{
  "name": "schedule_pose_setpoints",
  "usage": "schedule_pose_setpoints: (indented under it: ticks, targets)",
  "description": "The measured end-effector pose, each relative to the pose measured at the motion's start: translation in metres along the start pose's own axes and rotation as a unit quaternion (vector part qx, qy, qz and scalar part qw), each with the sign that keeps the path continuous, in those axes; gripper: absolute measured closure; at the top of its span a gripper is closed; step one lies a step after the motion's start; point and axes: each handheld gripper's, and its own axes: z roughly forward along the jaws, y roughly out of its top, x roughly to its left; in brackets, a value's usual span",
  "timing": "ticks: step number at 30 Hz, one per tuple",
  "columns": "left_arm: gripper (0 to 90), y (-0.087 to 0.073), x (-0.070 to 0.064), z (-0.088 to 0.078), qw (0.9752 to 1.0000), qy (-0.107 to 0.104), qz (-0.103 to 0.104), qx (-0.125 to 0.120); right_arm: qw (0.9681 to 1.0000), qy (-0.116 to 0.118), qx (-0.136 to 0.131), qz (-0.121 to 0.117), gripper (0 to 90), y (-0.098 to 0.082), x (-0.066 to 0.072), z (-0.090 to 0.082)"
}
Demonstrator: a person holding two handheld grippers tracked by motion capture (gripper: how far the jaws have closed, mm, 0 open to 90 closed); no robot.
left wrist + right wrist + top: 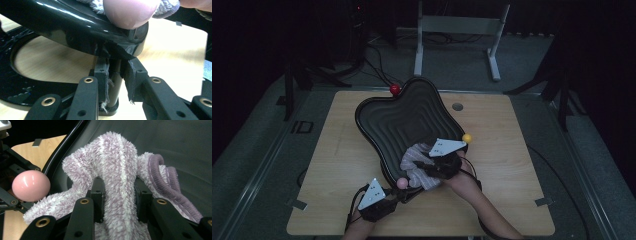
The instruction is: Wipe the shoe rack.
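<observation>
Right gripper clamps a fold of the fuzzy lilac sock, which lies inside the black tray's near corner. Left gripper clamps the tray's leg beneath the pink ball.

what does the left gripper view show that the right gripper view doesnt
Left gripper view alone: the left gripper closed on a thin black post under the tray's rim, the glossy underside of the black tray, and the black base ring lying on the wooden table.

Right gripper view alone: the right gripper clamped on a fold of the fluffy lilac-and-white striped cloth, the cloth's ribbed purple edge, and the tray's matte ridged inside.

Both: the pink ball at the tray's edge, some of the cloth, the tray, and wooden table.
</observation>
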Motion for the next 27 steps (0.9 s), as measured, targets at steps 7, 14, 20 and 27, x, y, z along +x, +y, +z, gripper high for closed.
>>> schedule_pose_setpoints:
  ticks: [7, 14, 20, 27]
  targets:
    - [73.8, 0.004, 0.017, 0.003, 0.9999, 0.010, -0.003, 0.004, 0.9999, -0.014, 0.003, 0.005, 67.6, 0.007, -0.009, 0.011]
    - [73.8, 0.007, 0.026, 0.004, 0.9993, 0.034, -0.009, 0.010, 0.9995, -0.029, 0.005, 0.013, 67.5, 0.012, -0.012, 0.018]
    - [74.1, 0.009, 0.031, 0.003, 0.9979, 0.062, -0.013, 0.016, 0.9990, -0.038, 0.006, 0.022, 67.3, 0.017, -0.013, 0.025]
    - [74.0, 0.012, 0.039, 0.000, 0.9956, 0.084, -0.030, 0.029, 0.9978, -0.054, 0.002, 0.037, 67.2, 0.021, -0.012, 0.033]
